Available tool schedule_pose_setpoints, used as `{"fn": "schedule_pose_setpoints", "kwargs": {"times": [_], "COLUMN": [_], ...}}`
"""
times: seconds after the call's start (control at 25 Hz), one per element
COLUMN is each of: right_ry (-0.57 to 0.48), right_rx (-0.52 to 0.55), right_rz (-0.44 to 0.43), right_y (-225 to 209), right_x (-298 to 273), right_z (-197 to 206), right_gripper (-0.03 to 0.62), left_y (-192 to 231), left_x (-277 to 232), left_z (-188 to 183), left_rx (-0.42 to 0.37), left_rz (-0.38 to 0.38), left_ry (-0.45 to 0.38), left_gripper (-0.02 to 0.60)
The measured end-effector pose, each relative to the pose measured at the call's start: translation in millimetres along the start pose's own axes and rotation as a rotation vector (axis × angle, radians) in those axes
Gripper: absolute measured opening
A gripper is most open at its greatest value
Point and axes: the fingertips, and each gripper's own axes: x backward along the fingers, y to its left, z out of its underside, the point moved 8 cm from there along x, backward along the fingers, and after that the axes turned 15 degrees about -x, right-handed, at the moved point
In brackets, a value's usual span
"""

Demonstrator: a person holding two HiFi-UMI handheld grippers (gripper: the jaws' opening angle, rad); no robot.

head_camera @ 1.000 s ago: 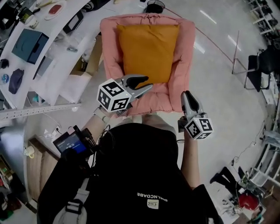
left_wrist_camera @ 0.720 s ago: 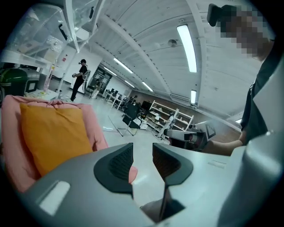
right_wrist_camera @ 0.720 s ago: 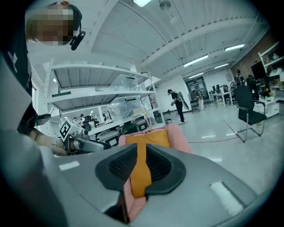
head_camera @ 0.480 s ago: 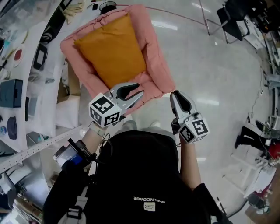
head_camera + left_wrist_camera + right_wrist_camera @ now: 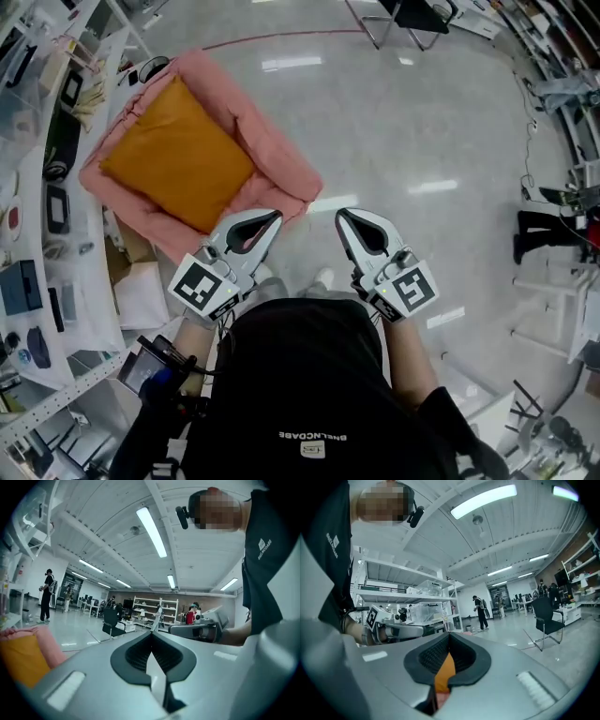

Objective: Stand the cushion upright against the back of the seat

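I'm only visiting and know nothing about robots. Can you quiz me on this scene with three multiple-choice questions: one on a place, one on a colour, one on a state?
1. Where does the orange cushion lie? A) on a shelf B) in the padded seat C) on an office chair
2. What colour is the seat? A) blue B) pink C) green
3. How are the left gripper and right gripper? A) both shut, empty B) both wide open C) both gripping the cushion
Answers: 1 B, the seat's rim surrounds it; 2 B, its padding is pink; 3 A, their jaws, just closed, meet with nothing between, away from the cushion.
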Motion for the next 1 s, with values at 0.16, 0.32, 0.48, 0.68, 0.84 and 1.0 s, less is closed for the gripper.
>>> {"fn": "schedule_pose_setpoints", "kwargs": {"times": [0.16,0.32,0.48,0.68,0.84,1.0], "right_ry": [-0.031,-0.036,-0.034,-0.017,0.005,0.016], "right_rx": [0.045,0.023,0.026,0.043,0.045,0.031], "right_rz": [0.034,0.032,0.019,-0.027,-0.069,-0.114], "right_y": [2,-2,2,9,16,25], "right_x": [18,25,28,19,8,0], "right_z": [-8,-8,-11,-11,-9,-8], "right_gripper": [0.006,0.006,0.006,0.006,0.006,0.006], "left_y": [-12,-24,-31,-32,-32,-33], "left_x": [-13,-19,-29,-32,-33,-34], "left_z": [-10,-15,-22,-26,-29,-29], "left_rx": [0.011,-0.032,-0.114,-0.024,0.007,-0.003], "left_rz": [0.026,0.066,0.078,0.117,0.157,0.176], "left_ry": [-0.035,-0.082,-0.025,-0.060,-0.092,-0.066], "left_gripper": [0.013,0.018,0.018,0.018,0.020,0.018]}}
